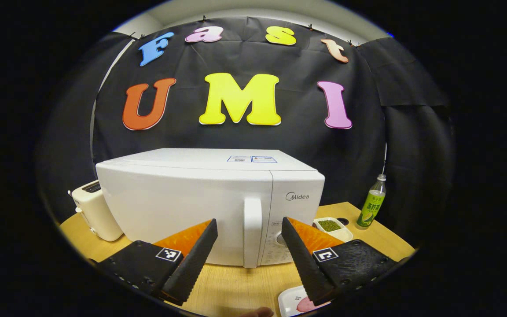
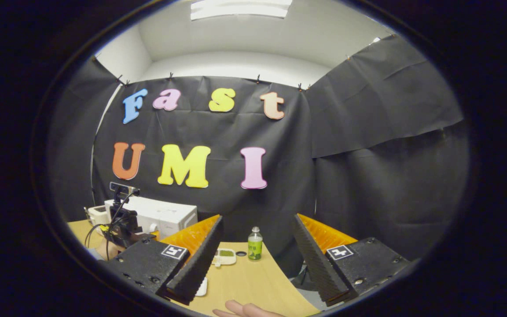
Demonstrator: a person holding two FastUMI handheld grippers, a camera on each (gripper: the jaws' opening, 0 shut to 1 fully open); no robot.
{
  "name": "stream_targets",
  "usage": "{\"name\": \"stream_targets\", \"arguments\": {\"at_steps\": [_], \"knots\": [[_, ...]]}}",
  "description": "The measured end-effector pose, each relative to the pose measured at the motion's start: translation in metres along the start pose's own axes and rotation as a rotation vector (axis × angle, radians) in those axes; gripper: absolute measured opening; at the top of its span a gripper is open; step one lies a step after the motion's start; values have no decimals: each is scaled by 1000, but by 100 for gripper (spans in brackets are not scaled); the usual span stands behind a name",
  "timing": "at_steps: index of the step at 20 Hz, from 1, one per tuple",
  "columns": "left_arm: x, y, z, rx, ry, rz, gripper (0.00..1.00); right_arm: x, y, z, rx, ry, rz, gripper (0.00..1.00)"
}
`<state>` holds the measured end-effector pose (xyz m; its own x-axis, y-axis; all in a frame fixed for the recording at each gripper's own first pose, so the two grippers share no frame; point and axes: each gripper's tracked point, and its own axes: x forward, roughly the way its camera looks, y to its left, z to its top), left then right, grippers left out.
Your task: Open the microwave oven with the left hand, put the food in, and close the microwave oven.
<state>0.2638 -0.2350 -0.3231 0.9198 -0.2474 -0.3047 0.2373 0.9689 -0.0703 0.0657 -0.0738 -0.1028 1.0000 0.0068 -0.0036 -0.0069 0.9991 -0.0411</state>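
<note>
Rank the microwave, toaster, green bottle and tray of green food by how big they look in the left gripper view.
1. Microwave, by far the largest.
2. Toaster.
3. Green bottle and tray of green food: alike, and the tray is partly hidden, so unranked.

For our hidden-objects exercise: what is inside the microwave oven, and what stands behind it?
The microwave oven has its door shut, so its inside is hidden. A toaster peeks out behind its left side; the black cloth wall hangs behind.
</note>
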Motion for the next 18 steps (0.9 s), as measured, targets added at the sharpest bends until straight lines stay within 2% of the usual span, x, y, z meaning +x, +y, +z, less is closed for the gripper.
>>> {"name": "stream_targets", "arguments": {"at_steps": [1,3,4,6,8,9,10,11,12,14,15,16,18], "knots": [[5,-3,-4,-1,-3,1,93,2,-1,-7,-8,11,-1,96],[15,-5,-12,20,-8,2,89,3,-2,-22,2,39,12,96],[20,-7,-17,28,2,-2,81,3,-3,-28,20,55,19,100],[30,-2,-21,30,-6,26,62,8,-3,-39,45,75,32,96],[33,-2,-20,6,-28,15,63,11,-4,-45,45,73,39,100],[29,-3,-21,8,-33,13,63,13,-6,-49,42,73,37,96],[31,-4,-21,14,-53,14,62,15,-6,-51,41,74,36,100],[26,-2,-21,16,-60,21,58,16,-6,-55,43,79,37,96],[33,0,-17,16,-66,23,26,17,-6,-60,44,91,39,100],[29,-1,-20,26,-68,37,21,18,-4,-67,41,113,46,100],[27,-2,-21,33,-66,40,21,18,-4,-69,37,115,47,96],[29,0,-22,16,-63,39,17,18,-6,-68,35,115,46,96],[28,-3,-24,-9,-45,23,17,18,-8,-65,37,104,42,96]]}}
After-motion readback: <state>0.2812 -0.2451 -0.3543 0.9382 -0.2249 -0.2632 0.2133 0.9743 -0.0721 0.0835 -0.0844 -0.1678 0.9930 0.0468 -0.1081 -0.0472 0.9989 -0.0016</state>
